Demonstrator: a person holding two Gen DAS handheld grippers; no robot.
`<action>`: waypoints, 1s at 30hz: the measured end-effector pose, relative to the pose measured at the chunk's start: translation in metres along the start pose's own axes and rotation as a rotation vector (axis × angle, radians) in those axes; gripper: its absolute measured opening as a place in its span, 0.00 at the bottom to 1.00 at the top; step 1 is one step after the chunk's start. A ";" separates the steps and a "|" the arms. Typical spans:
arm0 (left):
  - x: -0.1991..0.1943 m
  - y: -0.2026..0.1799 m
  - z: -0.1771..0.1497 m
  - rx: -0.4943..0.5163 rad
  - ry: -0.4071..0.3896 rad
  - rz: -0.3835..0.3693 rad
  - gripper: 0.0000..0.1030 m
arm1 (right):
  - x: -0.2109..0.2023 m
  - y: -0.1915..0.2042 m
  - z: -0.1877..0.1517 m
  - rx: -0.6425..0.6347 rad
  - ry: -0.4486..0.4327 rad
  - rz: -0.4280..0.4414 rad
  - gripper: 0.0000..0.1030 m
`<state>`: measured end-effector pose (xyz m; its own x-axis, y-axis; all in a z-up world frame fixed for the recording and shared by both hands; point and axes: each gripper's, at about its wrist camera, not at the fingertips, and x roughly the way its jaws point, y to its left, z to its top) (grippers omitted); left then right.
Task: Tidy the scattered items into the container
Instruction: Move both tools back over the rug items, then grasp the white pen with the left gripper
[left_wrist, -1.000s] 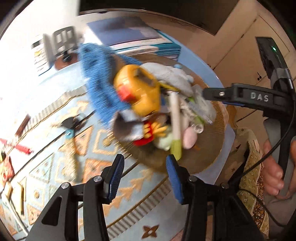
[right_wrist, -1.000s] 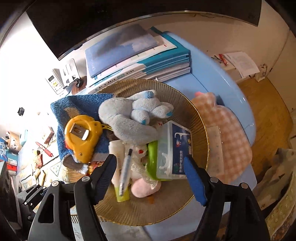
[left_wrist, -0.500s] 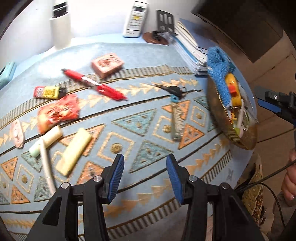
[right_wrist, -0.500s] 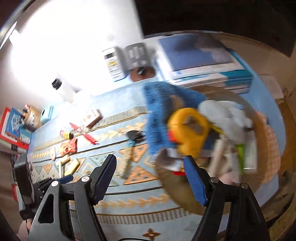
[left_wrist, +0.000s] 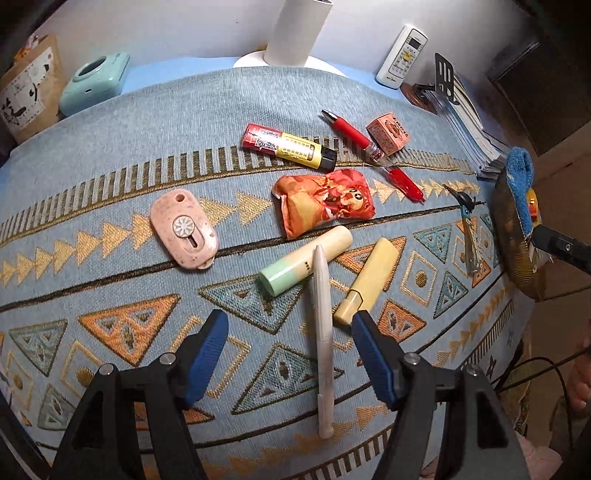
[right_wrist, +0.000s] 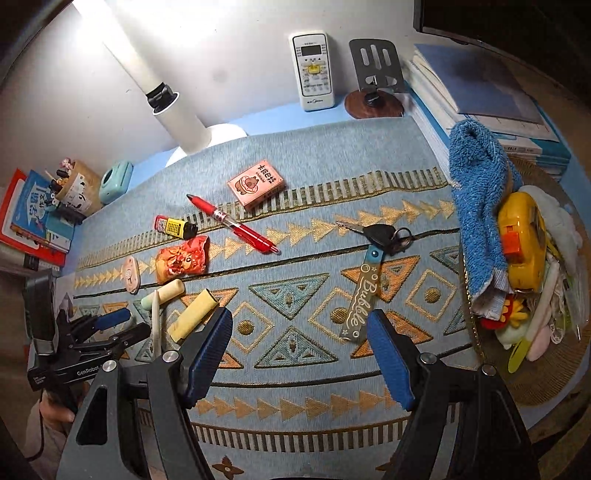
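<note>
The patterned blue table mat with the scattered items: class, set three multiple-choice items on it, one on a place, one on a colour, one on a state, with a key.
1. Where does the long white pen lie?
A. between the open left gripper's fingers
B. in the basket
C. on the books

2. What colour is the towel draped over the woven basket?
A. red
B. blue
C. green

3. How is the right gripper?
A. shut on the key
B. shut on a pen
C. open, empty

Key: 1 A, it runs up between the left gripper pads; 2 B, plainly blue terry; 3 C, pads apart, bare mat between.
</note>
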<state>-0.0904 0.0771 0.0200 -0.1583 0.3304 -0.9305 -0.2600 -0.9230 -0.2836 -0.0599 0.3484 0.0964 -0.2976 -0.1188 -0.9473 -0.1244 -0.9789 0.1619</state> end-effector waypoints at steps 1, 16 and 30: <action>0.003 -0.001 0.002 0.012 0.007 -0.019 0.64 | 0.001 0.002 -0.002 0.003 0.003 -0.009 0.73; 0.017 -0.031 -0.027 0.061 0.034 -0.054 0.27 | 0.006 0.012 -0.014 -0.026 0.052 -0.003 0.73; -0.022 0.008 -0.051 -0.066 -0.083 0.017 0.07 | 0.071 0.121 -0.008 -0.110 0.215 0.320 0.72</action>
<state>-0.0406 0.0520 0.0262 -0.2415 0.3273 -0.9135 -0.1940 -0.9387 -0.2850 -0.0883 0.2199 0.0468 -0.0990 -0.4411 -0.8920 0.0481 -0.8975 0.4385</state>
